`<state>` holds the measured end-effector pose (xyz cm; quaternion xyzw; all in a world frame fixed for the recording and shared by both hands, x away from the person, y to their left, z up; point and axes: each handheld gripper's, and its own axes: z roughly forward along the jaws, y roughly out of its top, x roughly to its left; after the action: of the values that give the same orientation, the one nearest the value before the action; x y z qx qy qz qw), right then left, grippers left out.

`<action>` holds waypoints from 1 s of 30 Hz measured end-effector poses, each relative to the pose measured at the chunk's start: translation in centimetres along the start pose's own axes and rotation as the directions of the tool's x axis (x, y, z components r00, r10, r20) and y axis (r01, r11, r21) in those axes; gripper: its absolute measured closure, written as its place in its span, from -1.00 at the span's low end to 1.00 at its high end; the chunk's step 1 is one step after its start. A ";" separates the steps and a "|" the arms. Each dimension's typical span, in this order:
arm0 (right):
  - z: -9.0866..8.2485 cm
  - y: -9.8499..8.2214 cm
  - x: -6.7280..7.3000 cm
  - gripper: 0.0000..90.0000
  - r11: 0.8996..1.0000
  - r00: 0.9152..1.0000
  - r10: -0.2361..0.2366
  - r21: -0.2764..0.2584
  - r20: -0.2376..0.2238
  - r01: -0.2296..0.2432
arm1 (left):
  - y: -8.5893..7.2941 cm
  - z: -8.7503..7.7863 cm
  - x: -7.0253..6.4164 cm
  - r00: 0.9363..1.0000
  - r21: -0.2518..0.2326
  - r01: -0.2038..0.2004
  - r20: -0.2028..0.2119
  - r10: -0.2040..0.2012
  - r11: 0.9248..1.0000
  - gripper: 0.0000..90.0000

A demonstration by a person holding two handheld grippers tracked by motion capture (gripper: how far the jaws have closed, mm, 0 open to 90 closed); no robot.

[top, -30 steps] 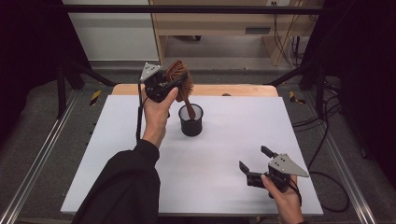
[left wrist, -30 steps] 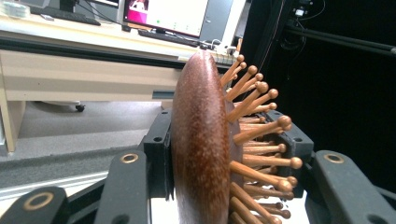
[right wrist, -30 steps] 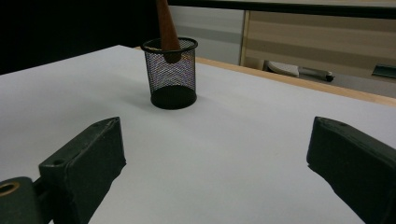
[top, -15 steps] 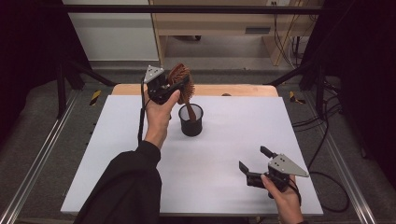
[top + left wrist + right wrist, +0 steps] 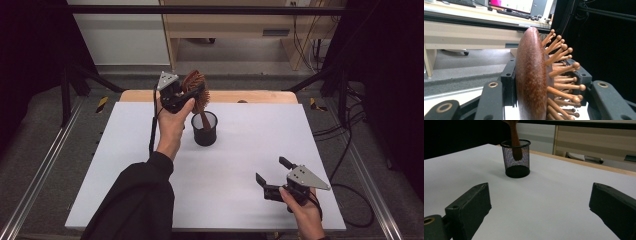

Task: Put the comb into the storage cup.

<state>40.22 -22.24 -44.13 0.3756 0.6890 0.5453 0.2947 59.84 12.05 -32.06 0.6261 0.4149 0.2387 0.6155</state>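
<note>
Hairbrush [image 5: 196, 87] in the high view stands handle-down in the black mesh cup [image 5: 204, 131], its head clamped by the left gripper [image 5: 187, 96]; the right gripper [image 5: 272, 172] hovers spread and empty near the table's [image 5: 250, 145] front edge. Left gripper view: both jaws press the wooden head [image 5: 531, 75], back and bristle sides. Right gripper view: jaws wide apart, the handle [image 5: 515, 142] dipping inside the cup [image 5: 516, 160].

From my remote station I see a white worktop [image 5: 250, 165] with a wooden far edge, grey floor [image 5: 50, 135] around it, a pale wooden desk [image 5: 240, 30] beyond, black curtains [image 5: 30, 55] flanking both sides, and cables [image 5: 345, 135] trailing right.
</note>
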 end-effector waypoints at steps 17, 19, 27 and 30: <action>0.0 0.0 0.0 -0.91 1.000 1.000 -0.001 -0.001 0.000 0.001 | -0.8 0.3 0.0 1.000 0.012 0.002 -0.001 -0.002 1.000 0.12; 0.0 0.0 0.0 -0.91 1.000 1.000 -0.001 -0.001 0.000 0.001 | -0.8 0.3 0.0 1.000 0.012 0.003 -0.001 -0.003 1.000 0.12; 0.0 0.0 0.0 -0.91 1.000 1.000 0.000 -0.002 -0.001 0.000 | -1.0 0.4 -0.1 1.000 0.019 0.000 0.002 0.000 1.000 0.12; 0.0 0.0 0.0 -0.91 1.000 1.000 -0.001 -0.002 -0.002 0.001 | -1.1 0.5 -0.2 1.000 0.019 0.002 0.002 -0.002 1.000 0.12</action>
<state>40.23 -22.22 -44.17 0.3745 0.6889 0.5462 0.2946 59.89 11.50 -33.12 0.6319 0.4171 0.2335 0.6101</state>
